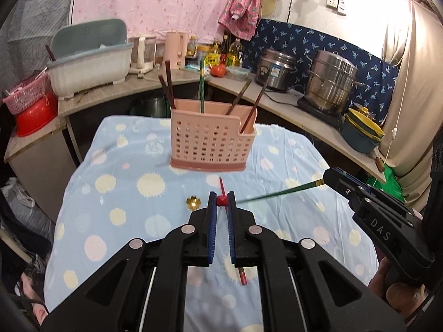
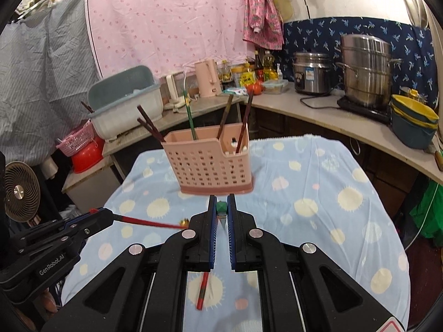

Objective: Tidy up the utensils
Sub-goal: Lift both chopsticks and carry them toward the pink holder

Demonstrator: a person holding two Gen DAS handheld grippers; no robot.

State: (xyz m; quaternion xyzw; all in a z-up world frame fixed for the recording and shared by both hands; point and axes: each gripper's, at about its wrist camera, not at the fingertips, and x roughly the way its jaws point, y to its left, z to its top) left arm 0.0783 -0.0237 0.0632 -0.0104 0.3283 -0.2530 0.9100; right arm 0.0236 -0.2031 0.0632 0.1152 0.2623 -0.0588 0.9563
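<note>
A pink slotted utensil holder (image 1: 210, 141) (image 2: 213, 166) stands at the far end of the blue spotted tablecloth (image 1: 124, 221), with several brown chopsticks and one green one upright in it. My left gripper (image 1: 222, 197) (image 2: 106, 213) is shut on a red chopstick (image 1: 222, 200) (image 2: 149, 222), held above the cloth in front of the holder. My right gripper (image 2: 221, 202) (image 1: 328, 178) is shut on a green chopstick (image 2: 221, 207) (image 1: 277, 193). Another red chopstick (image 2: 203, 290) (image 1: 242, 275) lies on the cloth beneath the grippers. A small gold flower-shaped utensil end (image 1: 193, 202) rests on the cloth.
A counter (image 1: 277, 96) curves behind the table. It carries a dish rack (image 1: 88, 63), a pink kettle (image 1: 175, 49), oil bottles, a rice cooker (image 1: 277, 69), a steel steamer pot (image 1: 331, 80) and stacked bowls (image 1: 362, 132). A fan (image 2: 20, 191) stands at the left.
</note>
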